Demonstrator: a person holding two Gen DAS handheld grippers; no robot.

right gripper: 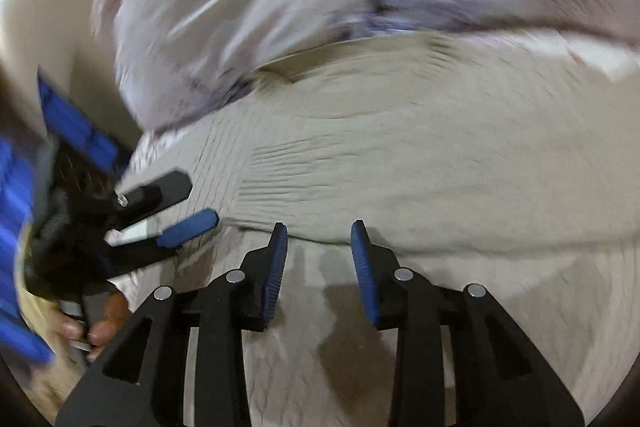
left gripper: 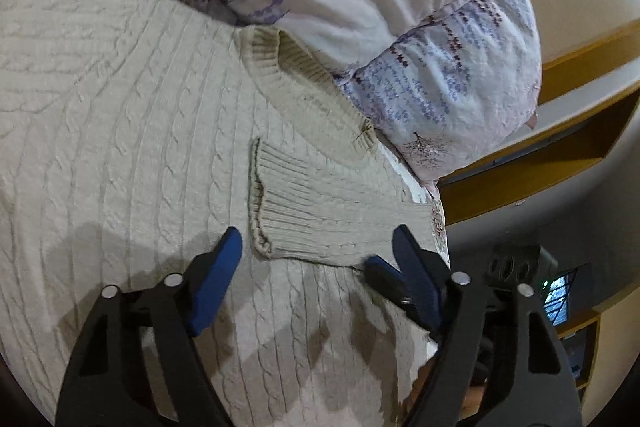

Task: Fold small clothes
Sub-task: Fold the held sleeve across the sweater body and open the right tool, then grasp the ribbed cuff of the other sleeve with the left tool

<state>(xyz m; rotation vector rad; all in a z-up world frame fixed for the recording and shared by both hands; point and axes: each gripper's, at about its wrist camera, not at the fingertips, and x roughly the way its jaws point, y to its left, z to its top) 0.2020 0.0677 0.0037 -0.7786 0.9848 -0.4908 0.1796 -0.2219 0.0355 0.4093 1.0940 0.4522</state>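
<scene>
Cream cable-knit sweater (left gripper: 132, 115) lies spread flat on the bed, collar (left gripper: 304, 83) at the far side against a floral pillow (left gripper: 452, 79). One sleeve (left gripper: 320, 211) is folded in across the body, ribbed cuff (left gripper: 260, 207) ending near the middle.

My left gripper (left gripper: 316, 245) sits just over that sleeve, jaws well apart, one blue pad either side of the cuff end. The pads don't press on the knit, so nothing is held. In the left view, the right-hand finger (left gripper: 412, 263) is at the sweater's right edge; a second blue-tipped piece pokes out beside it and I can't tell what it belongs to.

My right gripper (right gripper: 319, 239) is partly open with nothing between the pads, hovering over plain knit just short of the folded sleeve's edge. Right view is smeared with blur. There the left gripper shows at far left, with a hand (right gripper: 100, 327) on its handle.

Yellow wooden shelving (left gripper: 560, 147) stands off to the right of the bed.
</scene>
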